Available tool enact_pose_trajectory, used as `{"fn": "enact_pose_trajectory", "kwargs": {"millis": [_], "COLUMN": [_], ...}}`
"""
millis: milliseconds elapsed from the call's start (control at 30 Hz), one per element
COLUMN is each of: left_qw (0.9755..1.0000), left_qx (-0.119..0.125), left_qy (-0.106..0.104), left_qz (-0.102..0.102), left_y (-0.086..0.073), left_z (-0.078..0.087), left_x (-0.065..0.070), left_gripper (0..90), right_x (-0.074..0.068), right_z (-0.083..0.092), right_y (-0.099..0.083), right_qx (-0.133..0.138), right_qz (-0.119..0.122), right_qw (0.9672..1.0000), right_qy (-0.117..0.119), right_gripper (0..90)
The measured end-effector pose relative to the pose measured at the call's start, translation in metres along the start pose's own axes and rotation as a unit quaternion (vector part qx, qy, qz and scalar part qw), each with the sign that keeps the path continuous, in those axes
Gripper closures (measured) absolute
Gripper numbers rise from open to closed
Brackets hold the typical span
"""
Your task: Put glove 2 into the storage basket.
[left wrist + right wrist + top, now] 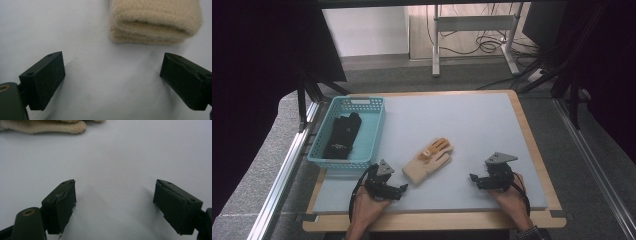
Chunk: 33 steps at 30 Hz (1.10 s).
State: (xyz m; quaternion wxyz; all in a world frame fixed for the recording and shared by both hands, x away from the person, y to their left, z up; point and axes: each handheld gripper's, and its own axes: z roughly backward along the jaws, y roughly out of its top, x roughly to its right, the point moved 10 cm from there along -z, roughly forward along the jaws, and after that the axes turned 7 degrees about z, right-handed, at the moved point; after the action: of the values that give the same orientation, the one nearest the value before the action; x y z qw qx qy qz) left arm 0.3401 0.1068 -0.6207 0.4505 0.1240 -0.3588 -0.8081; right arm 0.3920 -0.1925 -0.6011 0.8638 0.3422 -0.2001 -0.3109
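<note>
Both open and empty: left tongs (403,188) at seven o'clock of the cream glove (429,161), right tongs (473,178) at four o'clock, on the worktop (472,125).

Grey carpet floor (257,170), white wall (362,30), metal desk legs (436,45) with cables (484,42) behind

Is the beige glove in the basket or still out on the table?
Out. The beige glove lies flat on the table, right of the blue basket, touched by neither gripper.
</note>
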Motion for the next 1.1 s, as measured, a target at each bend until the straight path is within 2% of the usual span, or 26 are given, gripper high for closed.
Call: {"fn": "enact_pose_trajectory", "kwargs": {"millis": [133,300,467,567,667,767,1000,1100], "left_qw": [0.9999,0.9997,0.9995,0.9991,0.9985,0.9983,0.9969,0.9966], "left_qx": [-0.010,-0.017,-0.013,-0.011,-0.018,-0.022,-0.035,-0.041], "left_qy": [-0.004,-0.017,-0.026,-0.038,-0.043,-0.041,-0.062,-0.063], "left_qz": [-0.003,-0.007,-0.014,-0.014,-0.028,-0.035,-0.034,-0.034], "left_y": [0.001,0.006,0.021,0.032,0.041,0.052,0.078,0.087], "left_z": [0.002,0.002,0.006,0.008,0.007,0.004,-0.011,-0.021], "left_x": [0.002,0.011,0.020,0.025,0.030,0.032,0.040,0.041], "left_gripper": [9.1,9.4,7.0,5.0,2.5,2.5,3.3,3.6], "right_x": [0.000,0.000,0.000,0.000,0.000,0.000,0.000,0.000], "right_z": [0.000,0.000,0.000,0.000,0.000,0.000,0.000,0.000], "right_y": [0.000,0.000,0.000,0.000,0.000,0.000,0.000,0.000], "right_qx": [0.001,0.001,0.001,0.001,0.001,0.001,0.002,0.002], "right_qz": [0.000,0.000,0.000,0.000,0.000,0.000,0.000,0.000], "right_qw": [1.0000,1.0000,1.0000,1.0000,1.0000,1.0000,1.0000,1.0000], "right_qy": [0.000,-0.001,-0.001,-0.001,-0.001,-0.001,-0.001,-0.001], "right_gripper": [17.5,17.5,17.5,17.6,17.5,17.5,17.5,17.5]}}
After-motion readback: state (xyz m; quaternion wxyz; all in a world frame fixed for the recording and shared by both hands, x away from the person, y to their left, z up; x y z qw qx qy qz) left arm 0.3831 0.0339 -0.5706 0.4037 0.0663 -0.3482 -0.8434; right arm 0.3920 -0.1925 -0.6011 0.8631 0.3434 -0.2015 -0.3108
